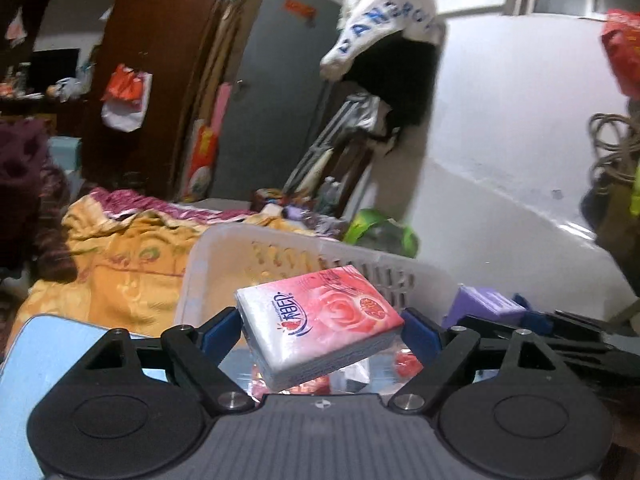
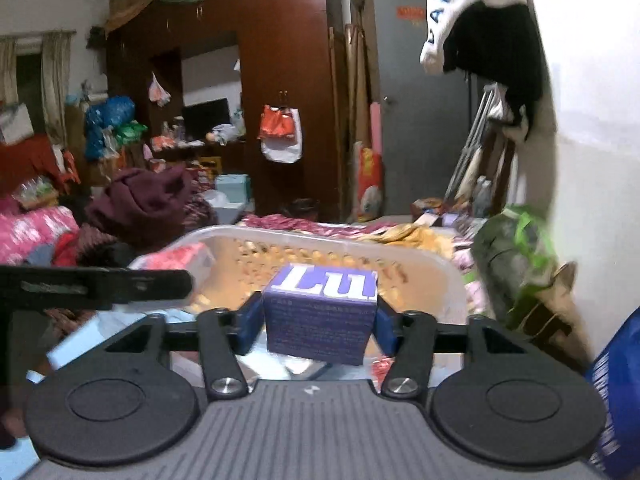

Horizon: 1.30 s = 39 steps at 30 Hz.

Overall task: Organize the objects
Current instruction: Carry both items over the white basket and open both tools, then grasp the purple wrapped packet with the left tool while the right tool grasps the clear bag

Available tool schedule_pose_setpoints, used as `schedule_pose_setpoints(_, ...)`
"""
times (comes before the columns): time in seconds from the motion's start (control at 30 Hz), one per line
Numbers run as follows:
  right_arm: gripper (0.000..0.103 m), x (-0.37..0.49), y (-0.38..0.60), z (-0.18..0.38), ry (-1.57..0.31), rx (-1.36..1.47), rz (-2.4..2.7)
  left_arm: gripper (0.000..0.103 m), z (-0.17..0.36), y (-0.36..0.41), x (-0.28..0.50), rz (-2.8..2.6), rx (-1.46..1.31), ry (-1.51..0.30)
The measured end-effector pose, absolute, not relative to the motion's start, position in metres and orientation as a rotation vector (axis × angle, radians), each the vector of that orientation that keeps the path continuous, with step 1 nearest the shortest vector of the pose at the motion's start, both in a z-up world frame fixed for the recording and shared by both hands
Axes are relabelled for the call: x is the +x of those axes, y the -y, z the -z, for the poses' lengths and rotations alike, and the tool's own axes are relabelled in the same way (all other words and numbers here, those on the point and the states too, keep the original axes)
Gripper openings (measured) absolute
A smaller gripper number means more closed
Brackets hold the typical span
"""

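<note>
My left gripper (image 1: 322,330) is shut on a pink rose-printed tissue pack (image 1: 320,320) and holds it tilted above the near rim of a white slotted plastic basket (image 1: 224,248). My right gripper (image 2: 318,320) is shut on a purple box (image 2: 322,312) with white letters, held just in front of the same basket (image 2: 280,236). In the left wrist view the purple box (image 1: 482,306) and the right gripper show at the right. In the right wrist view the tissue pack (image 2: 180,260) and the left gripper's arm show at the left.
The basket rests on a bed with an orange blanket (image 1: 120,256). A light blue flat object (image 1: 40,352) lies at the near left. Red-and-white wrapped items (image 1: 406,362) lie below the grippers. A green bag (image 2: 516,240) stands by the white wall at right.
</note>
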State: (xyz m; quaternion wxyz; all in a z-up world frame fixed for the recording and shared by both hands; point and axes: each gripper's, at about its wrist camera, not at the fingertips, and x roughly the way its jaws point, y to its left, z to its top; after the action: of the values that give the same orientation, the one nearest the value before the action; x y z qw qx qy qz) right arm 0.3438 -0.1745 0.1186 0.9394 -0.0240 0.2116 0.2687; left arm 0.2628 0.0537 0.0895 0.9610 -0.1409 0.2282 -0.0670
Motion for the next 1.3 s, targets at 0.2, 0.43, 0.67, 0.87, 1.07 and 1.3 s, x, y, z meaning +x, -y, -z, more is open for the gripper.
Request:
schedule_pose_setpoints(0.2,0.103,0.265,0.212,-0.124,-0.241,0.009,-0.581,0.103,-0.1,-0.042,0.199,0.197,-0.223,-0.327)
schedule_pose_setpoints(0.43,0.103,0.225,0.248,-0.063,-0.294,0.059,-0.574,0.103,-0.028,-0.008,0.088,0.302,-0.107,-0.42)
schedule_pose_setpoints(0.67,0.103,0.243,0.257,-0.056,-0.369,0.161,-0.561,0.103,0.015,0.028,0.052,0.367,-0.055,-0.446)
schedule_pose_setpoints(0.87,0.103,0.247,0.216,-0.053,-0.392,0.052,-0.604,0.096,0.031,0.046,0.063,0.308,0.011,-0.473)
schedule_pose_setpoints(1.07,0.088,0.256,0.186,-0.045,-0.432,-0.015,-0.581,0.075,0.03,0.023,0.058,0.295,-0.057,-0.442)
schedule_pose_setpoints(1.3,0.058,0.252,0.185,-0.041,-0.421,-0.052,-0.533,0.076,0.033,0.024,0.055,0.28,-0.036,-0.413)
